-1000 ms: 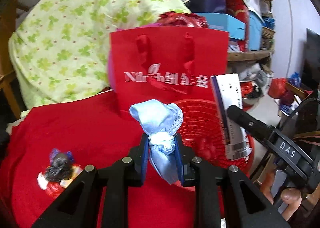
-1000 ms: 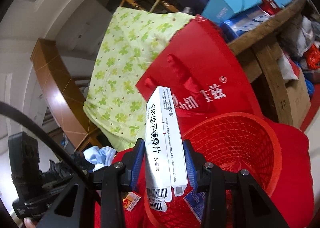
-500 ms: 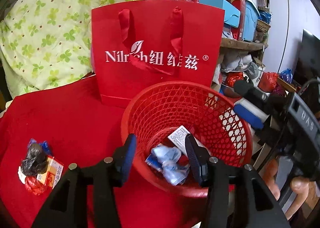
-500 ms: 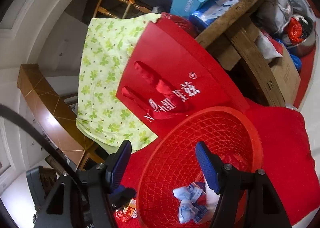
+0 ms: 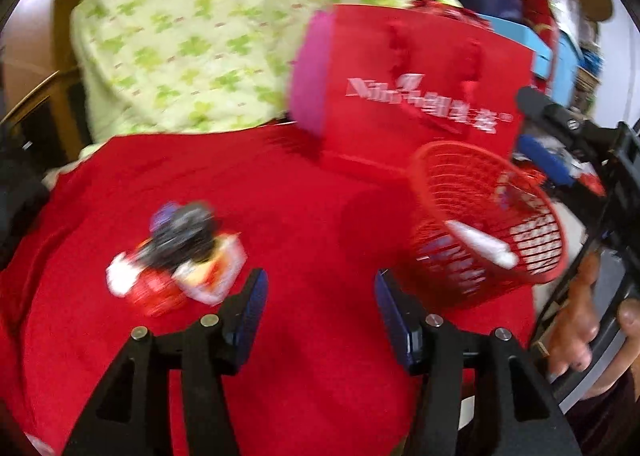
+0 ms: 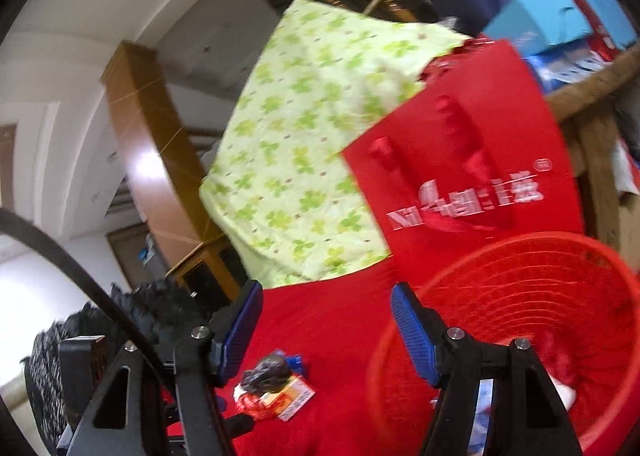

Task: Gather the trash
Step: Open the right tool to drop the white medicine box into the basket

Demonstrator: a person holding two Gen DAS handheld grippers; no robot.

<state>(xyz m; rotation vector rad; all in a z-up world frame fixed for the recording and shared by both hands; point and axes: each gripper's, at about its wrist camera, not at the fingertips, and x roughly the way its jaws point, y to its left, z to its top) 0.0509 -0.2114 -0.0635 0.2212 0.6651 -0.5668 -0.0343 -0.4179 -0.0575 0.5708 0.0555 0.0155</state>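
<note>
Blue-padded left gripper [image 5: 320, 310] — agape, empty

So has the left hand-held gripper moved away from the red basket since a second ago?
Yes. The left hand-held gripper, jaws just opening and empty, has swung leftward: the red mesh basket now sits to its right, and the leftover trash pile is close ahead.

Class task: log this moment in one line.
left gripper: open, empty | right gripper: open, empty | basket: trash inside | trash pile: on cloth
</note>
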